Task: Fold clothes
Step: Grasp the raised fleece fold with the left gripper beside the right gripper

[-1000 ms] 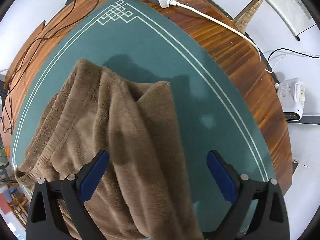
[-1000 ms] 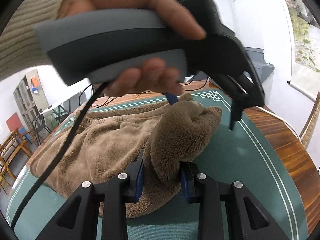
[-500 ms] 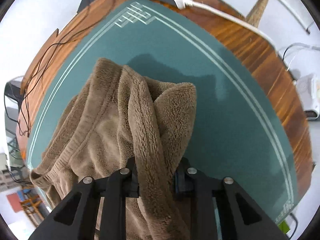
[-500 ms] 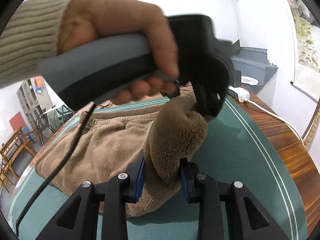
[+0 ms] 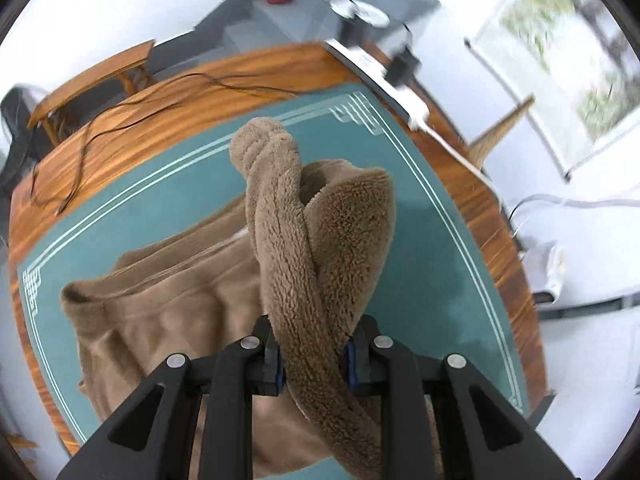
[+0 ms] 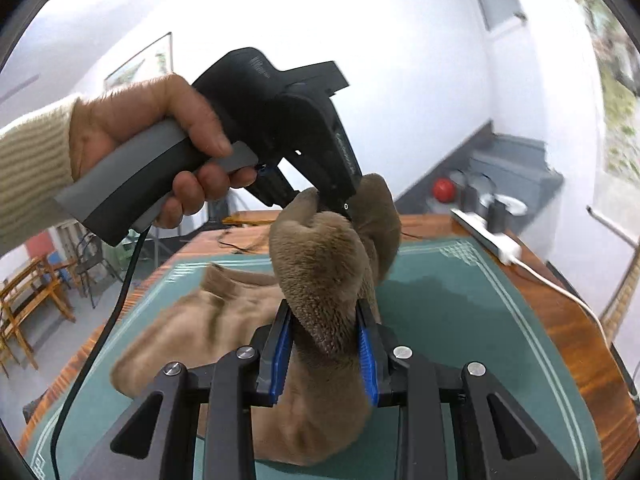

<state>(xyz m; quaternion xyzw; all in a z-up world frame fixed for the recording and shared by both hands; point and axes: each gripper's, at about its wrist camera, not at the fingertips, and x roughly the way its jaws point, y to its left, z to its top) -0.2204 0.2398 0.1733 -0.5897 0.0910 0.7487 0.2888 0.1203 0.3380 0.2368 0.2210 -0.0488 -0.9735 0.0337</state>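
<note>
Two grippers of mine pinch one fuzzy brown fleece garment (image 5: 320,240). My left gripper (image 5: 314,360) and right gripper (image 6: 326,344) squeeze its raised folds. Its other end lies on the green table mat (image 5: 432,280).

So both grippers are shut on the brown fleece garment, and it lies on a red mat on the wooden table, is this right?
Not quite: the mat is green with white border lines, not red, as both wrist views show. The rest holds: the left gripper and the right gripper are each shut on the brown fleece garment, on the wooden table.
</note>
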